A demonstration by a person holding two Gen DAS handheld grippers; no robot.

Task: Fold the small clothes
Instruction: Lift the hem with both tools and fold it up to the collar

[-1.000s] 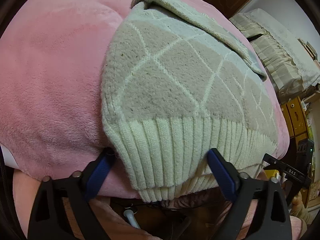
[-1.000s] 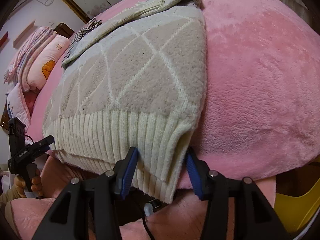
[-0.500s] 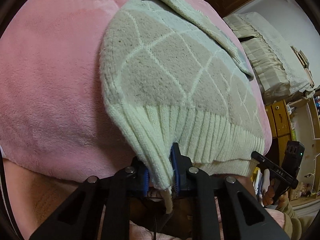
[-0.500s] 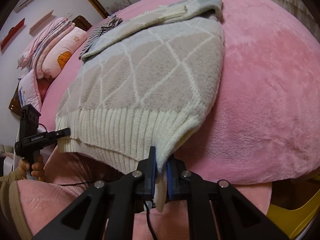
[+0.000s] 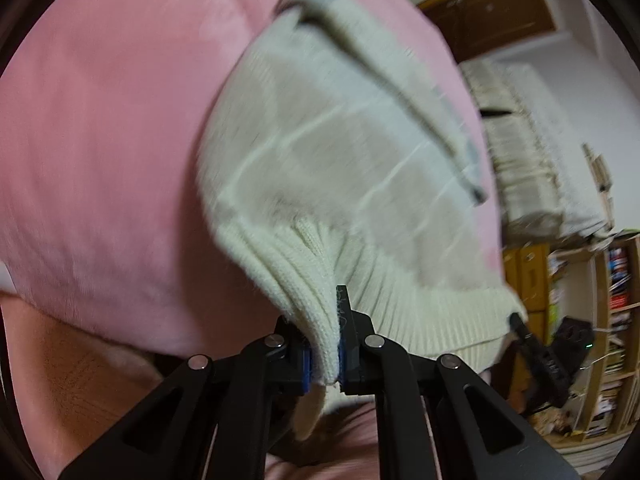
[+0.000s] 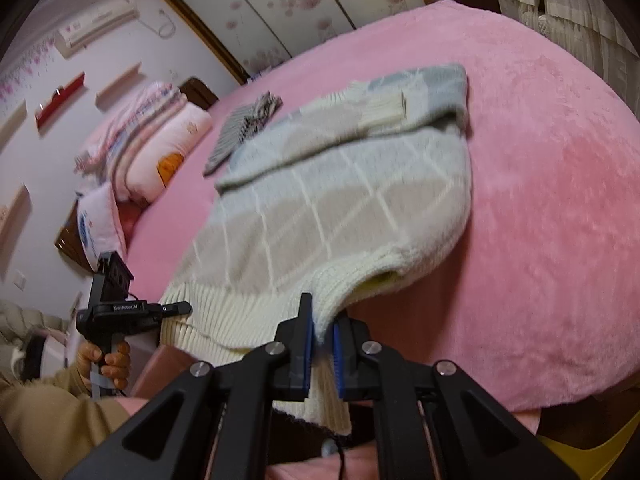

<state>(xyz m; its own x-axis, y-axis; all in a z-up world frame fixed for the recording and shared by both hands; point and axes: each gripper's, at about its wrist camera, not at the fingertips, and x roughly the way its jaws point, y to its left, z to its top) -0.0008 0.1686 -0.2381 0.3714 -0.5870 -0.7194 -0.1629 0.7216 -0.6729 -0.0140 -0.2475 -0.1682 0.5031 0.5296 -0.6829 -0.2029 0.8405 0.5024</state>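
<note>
Pink bed [image 6: 540, 184]; blurred, perhaps bookshelves [image 5: 612, 320].

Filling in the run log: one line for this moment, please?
task: fold sweater | left gripper: shut on sweater hem | right gripper: shut on sweater hem | sweater: on pink bed, sleeves folded in | striped garment: behind sweater

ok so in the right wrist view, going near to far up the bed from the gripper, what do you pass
right gripper clamped on the ribbed hem → the sweater body with its diamond pattern → the folded sleeve lying across its top → the striped garment → the wardrobe doors beyond the pink blanket
</note>
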